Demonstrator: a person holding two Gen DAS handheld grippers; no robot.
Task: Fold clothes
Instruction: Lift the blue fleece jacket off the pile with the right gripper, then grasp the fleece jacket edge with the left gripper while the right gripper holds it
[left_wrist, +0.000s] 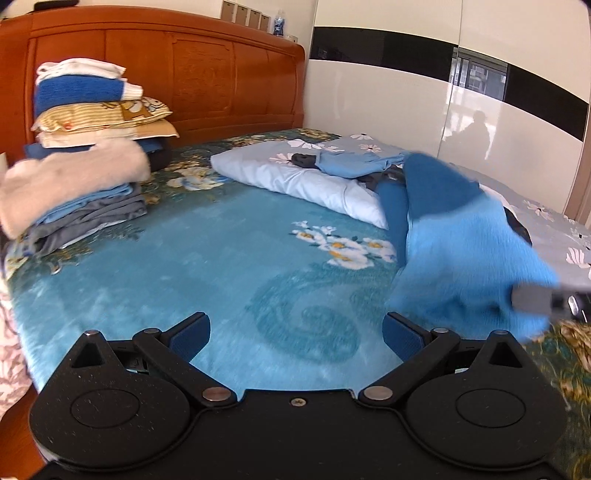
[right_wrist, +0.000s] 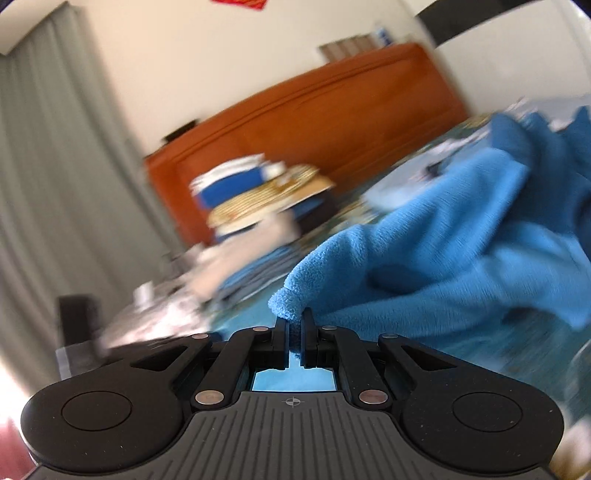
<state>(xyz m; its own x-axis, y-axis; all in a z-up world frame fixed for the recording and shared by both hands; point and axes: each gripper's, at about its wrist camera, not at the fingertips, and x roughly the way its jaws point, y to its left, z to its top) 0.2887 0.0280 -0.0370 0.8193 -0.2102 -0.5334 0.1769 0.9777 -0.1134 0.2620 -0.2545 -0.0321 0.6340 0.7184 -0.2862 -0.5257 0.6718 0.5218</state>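
Right tongs pinching a blue fleece garment over the bed

The right tongs (right_wrist: 294, 320) are clamped tight on an edge of the blue fleece garment (right_wrist: 436, 258), which hangs lifted above the teal floral bedspread (left_wrist: 207, 266), the rest trailing toward the pillow (left_wrist: 295, 177). The left tongs (left_wrist: 295, 332) are spread wide with nothing in them, hovering over the bedspread. A stack of folded clothes (left_wrist: 74, 192) sits by the wooden headboard (left_wrist: 207, 74). The right view is pretty blurry.

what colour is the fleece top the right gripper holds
Light blue fleece top, clearest in the right wrist view.
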